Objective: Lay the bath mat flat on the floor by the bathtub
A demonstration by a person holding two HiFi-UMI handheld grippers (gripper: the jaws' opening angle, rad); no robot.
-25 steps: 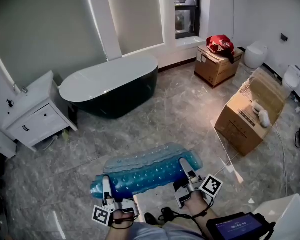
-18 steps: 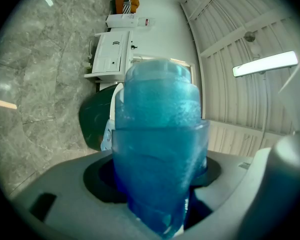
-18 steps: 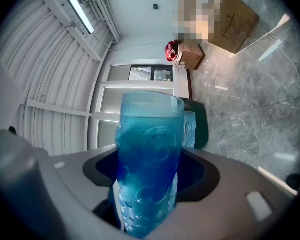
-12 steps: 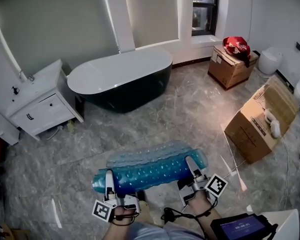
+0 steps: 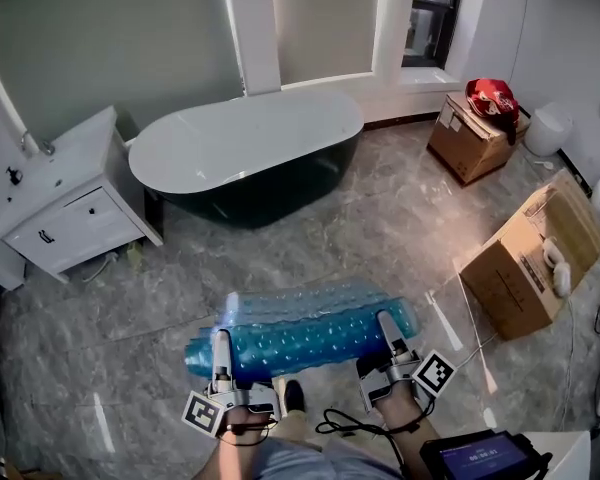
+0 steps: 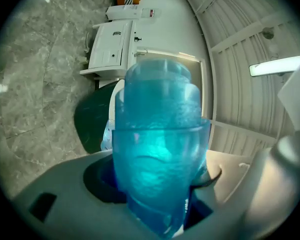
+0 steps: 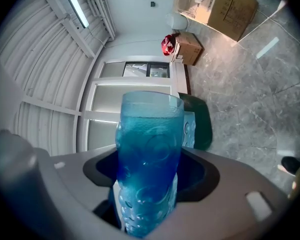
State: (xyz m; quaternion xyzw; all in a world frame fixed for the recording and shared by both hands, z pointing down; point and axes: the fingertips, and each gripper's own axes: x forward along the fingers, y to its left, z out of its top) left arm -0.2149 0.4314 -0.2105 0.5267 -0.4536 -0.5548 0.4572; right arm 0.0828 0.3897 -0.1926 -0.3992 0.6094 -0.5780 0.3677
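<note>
Head view: over the last second the floor has slid toward me. The bathtub has grown and drifted toward frame centre, which I read as walking up to it. The white cabinet at the tub's left end has come nearer too. The open cardboard box has slipped toward the right edge of frame.

Bath mat: no change in shape. It is still a loose blue roll, bubbled side out, long axis running left to right, carried above the near stretch of floor. It sits well apart from the tub's near side, with bare floor between.

Left gripper: jaws clamped on the roll's left end. The left gripper view shows a thick blue bundle filling the gap and holding them wide. The grip has not shifted.

Right gripper: jaws clamped on the right end, on a thinner bundle.

Shoe toe: just below the mat's near edge, between the two grippers.

My judgement is that this is carry phase only, with no unrolling begun. What is left is a short approach, then lowering and spreading the mat along the tub's near side. The roll may curl back, so I will keep the foot clear.
</note>
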